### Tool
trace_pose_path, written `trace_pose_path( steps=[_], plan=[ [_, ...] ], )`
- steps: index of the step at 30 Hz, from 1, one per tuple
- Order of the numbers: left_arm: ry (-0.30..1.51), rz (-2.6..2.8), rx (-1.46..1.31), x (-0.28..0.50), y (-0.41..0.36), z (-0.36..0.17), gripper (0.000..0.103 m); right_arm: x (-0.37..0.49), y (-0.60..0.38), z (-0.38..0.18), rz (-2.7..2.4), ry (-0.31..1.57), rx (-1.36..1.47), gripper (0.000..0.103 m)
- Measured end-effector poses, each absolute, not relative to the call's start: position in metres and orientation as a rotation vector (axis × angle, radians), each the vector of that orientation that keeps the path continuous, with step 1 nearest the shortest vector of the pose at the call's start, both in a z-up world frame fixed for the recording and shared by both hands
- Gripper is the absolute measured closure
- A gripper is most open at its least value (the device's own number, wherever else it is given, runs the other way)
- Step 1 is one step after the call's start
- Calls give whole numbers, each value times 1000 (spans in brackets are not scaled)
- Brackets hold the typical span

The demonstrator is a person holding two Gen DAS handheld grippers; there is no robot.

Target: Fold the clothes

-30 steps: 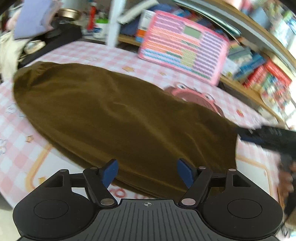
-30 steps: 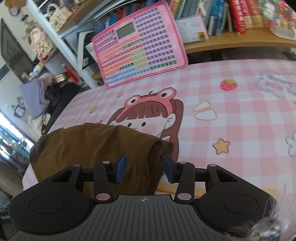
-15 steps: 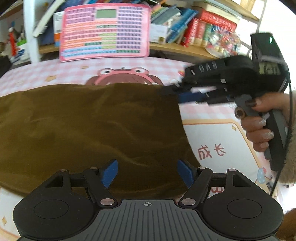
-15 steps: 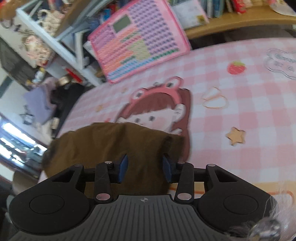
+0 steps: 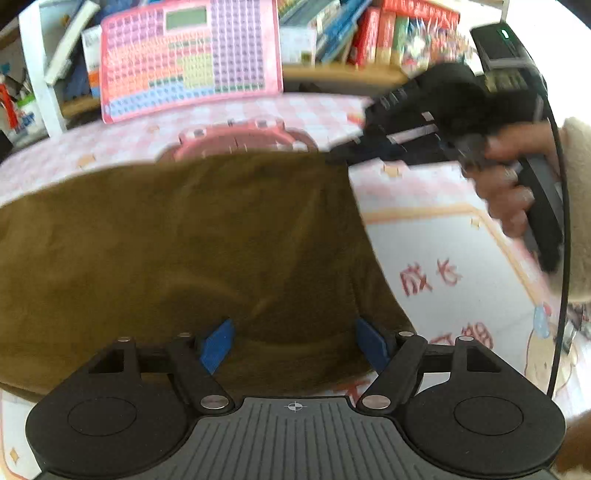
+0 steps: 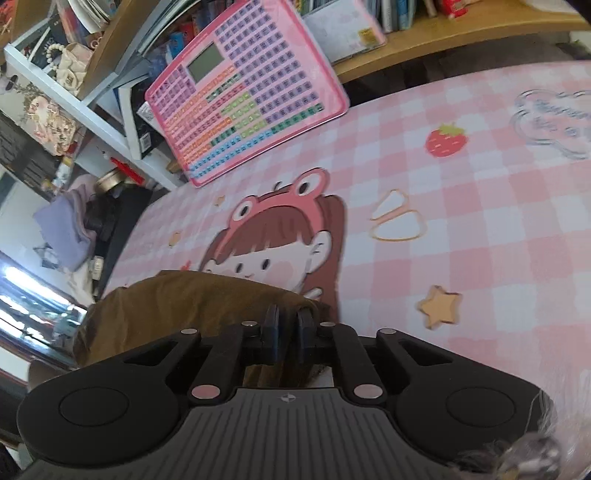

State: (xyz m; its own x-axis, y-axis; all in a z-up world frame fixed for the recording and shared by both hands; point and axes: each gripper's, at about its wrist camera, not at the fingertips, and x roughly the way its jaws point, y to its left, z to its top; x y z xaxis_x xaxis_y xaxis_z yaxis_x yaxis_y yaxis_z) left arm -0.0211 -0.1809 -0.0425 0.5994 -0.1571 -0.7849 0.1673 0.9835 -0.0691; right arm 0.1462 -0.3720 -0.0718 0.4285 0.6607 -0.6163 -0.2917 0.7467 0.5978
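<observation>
A brown garment (image 5: 184,240) lies spread flat on the pink checked tablecloth (image 5: 436,236). My left gripper (image 5: 293,341) hovers open over the garment's near right corner, blue pads wide apart with cloth below them. In the right wrist view my right gripper (image 6: 287,332) is shut on the brown garment (image 6: 192,299) at its far right corner, cloth bunched between the pads. The left wrist view shows the right gripper (image 5: 347,155) held by a person's hand (image 5: 506,195) at that corner, blurred.
A pink keyboard-style toy board (image 5: 188,55) leans against the shelf at the table's back. Books (image 5: 388,33) line the wooden shelf behind. A white shelf frame (image 6: 74,99) and clutter stand at the left. Tablecloth (image 6: 461,221) to the right of the garment is bare.
My right gripper has closed on the garment's corner; it stood open around it before. My left gripper swung right over the garment to its near right corner and stays open.
</observation>
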Motion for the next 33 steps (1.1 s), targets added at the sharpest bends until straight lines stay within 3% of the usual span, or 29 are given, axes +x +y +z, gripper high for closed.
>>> trace_pose_path(
  steps=[4, 9, 13, 15, 33],
  plan=[
    [827, -210, -35, -21, -182, -29, 28, 135, -378, -56, 621, 921, 408, 90],
    [894, -274, -5, -17, -200, -41, 28, 132, -359, -47, 672, 893, 407, 90],
    [956, -304, 40, -19, -208, -54, 28, 139, -347, -70, 618, 975, 379, 94],
    [949, -311, 63, -21, -209, -56, 26, 144, -352, -83, 585, 1009, 391, 103],
    [811, -89, -201, -51, -139, -22, 26, 58, -368, -48, 581, 916, 267, 97]
  ],
)
